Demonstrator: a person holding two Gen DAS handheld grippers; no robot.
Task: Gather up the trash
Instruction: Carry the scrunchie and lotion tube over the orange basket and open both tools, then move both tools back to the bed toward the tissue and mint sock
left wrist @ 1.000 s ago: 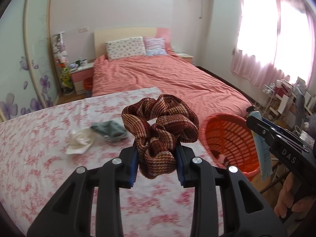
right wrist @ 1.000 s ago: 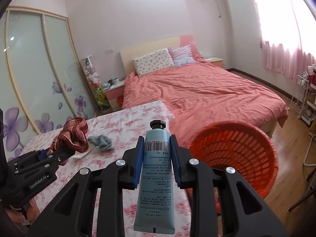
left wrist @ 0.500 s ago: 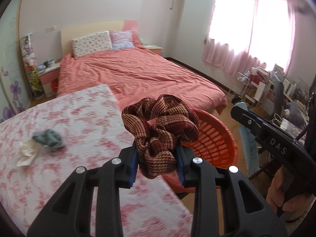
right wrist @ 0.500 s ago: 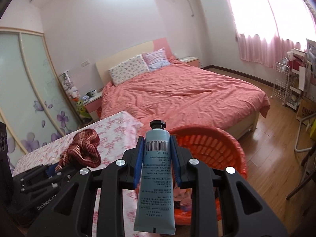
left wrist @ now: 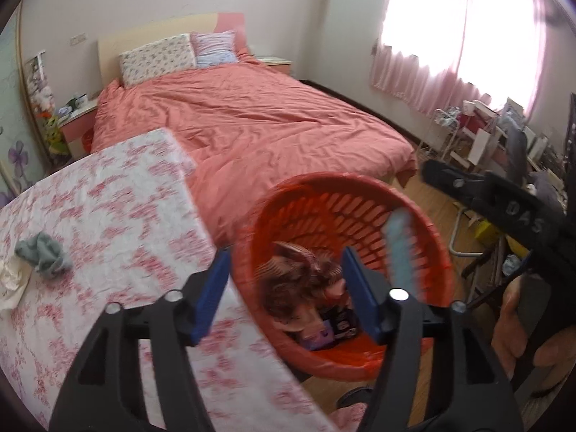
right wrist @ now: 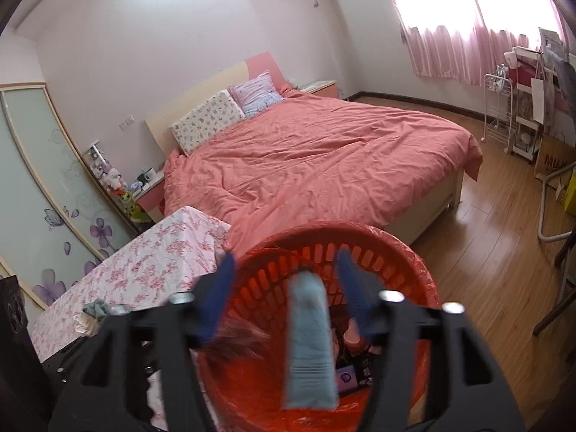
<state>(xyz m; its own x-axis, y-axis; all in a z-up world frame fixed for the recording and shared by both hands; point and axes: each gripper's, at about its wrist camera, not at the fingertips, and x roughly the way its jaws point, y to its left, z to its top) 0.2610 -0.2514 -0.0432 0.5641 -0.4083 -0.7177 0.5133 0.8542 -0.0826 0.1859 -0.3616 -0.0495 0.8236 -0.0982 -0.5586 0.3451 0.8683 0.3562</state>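
My left gripper [left wrist: 284,255] hangs over the orange slatted basket [left wrist: 324,183], jaws opening. The brown woven scrunchie [left wrist: 298,277] has left the blue pads and drops, blurred, into the basket. My right gripper [right wrist: 286,257] is also above the basket [right wrist: 414,262], jaws opening. The light blue tube [right wrist: 309,338] falls free between its fingers, touching neither pad. In the left wrist view the tube [left wrist: 397,248] is a blur against the basket's inner wall. Dark packets lie at the basket's bottom.
The table with the pink floral cloth [left wrist: 108,198] stands left of the basket and holds a grey rag [left wrist: 43,255] and crumpled white paper [left wrist: 12,280]. Behind is a bed with a salmon cover [left wrist: 252,126]. Wooden floor and a white rack [right wrist: 498,108] lie right.
Both grippers swung right from the table and sank over the basket. Both then spread their jaws, letting go of the scrunchie and the tube, which now fall into it.
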